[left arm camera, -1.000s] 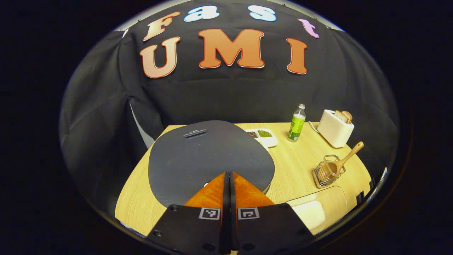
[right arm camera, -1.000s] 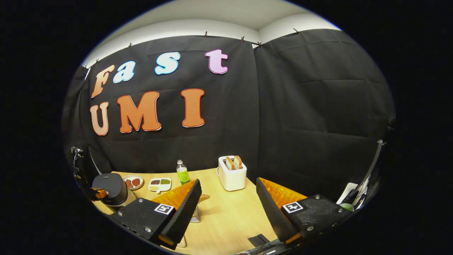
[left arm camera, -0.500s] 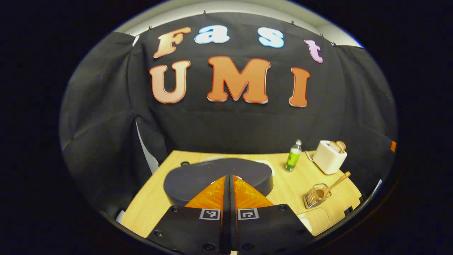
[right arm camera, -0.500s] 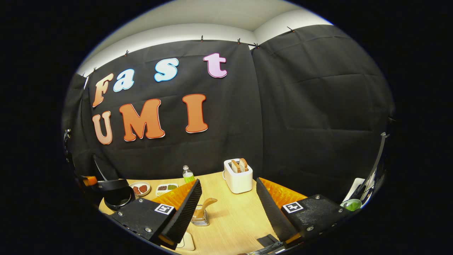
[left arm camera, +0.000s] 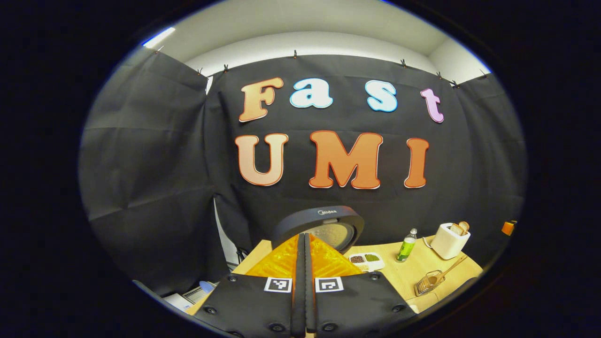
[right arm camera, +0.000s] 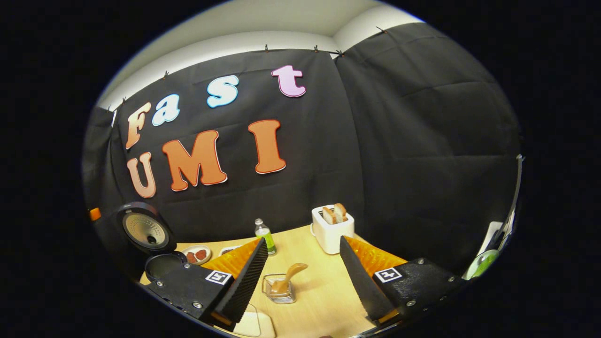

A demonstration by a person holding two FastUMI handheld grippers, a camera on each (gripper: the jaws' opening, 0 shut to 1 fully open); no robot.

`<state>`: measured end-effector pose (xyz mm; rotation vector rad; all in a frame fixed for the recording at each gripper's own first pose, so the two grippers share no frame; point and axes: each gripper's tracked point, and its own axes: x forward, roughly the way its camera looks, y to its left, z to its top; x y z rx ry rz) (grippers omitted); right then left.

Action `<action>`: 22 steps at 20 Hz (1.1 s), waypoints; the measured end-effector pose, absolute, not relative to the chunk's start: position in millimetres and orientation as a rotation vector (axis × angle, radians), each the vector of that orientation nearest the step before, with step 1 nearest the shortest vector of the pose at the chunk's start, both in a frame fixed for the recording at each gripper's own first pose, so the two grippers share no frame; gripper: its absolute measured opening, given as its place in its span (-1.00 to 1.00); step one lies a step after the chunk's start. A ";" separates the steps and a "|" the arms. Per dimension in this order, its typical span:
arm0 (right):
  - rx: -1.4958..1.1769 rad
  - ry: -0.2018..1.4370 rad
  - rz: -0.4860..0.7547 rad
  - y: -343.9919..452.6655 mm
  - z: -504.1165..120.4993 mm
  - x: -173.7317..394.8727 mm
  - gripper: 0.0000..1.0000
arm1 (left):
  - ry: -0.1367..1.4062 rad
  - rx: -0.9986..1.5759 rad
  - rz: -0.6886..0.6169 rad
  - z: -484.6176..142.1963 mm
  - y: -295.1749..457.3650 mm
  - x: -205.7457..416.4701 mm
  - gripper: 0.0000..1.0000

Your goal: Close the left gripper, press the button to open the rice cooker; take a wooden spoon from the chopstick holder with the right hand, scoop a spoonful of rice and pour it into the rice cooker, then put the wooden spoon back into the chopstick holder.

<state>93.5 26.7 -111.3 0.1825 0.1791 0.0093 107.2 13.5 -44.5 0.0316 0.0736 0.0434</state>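
Observation:
The dark rice cooker stands open: its lid (left arm camera: 324,220) is raised upright just beyond my left gripper (left arm camera: 305,236), which is shut with nothing between its fingers. In the right gripper view the lid (right arm camera: 143,230) stands over the open pot (right arm camera: 162,265) at the far left. The wooden spoon (right arm camera: 290,277) leans in the wire chopstick holder (right arm camera: 279,290), on the table a short way ahead of my right gripper (right arm camera: 303,240), which is open and holds nothing. From the left gripper view the holder (left arm camera: 427,283) and spoon (left arm camera: 448,270) sit at the lower right.
On the wooden table (right arm camera: 319,300) stand a green bottle (right arm camera: 265,234), a white toaster (right arm camera: 332,229) with bread, a plate of red pieces (right arm camera: 197,255) and a divided dish (left arm camera: 366,260). A pale dish (right arm camera: 256,324) lies at the bottom edge by my right gripper.
The cooker lid has swung from flat and closed to upright and open. My left gripper has risen and tilted up away from it. The right gripper has drawn nearer the chopstick holder.

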 end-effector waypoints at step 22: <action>0.248 0.521 -0.001 68.1 -298.0 188.1 0.90 | 0.053 -0.018 0.289 -35.3 99.4 47.4 0.98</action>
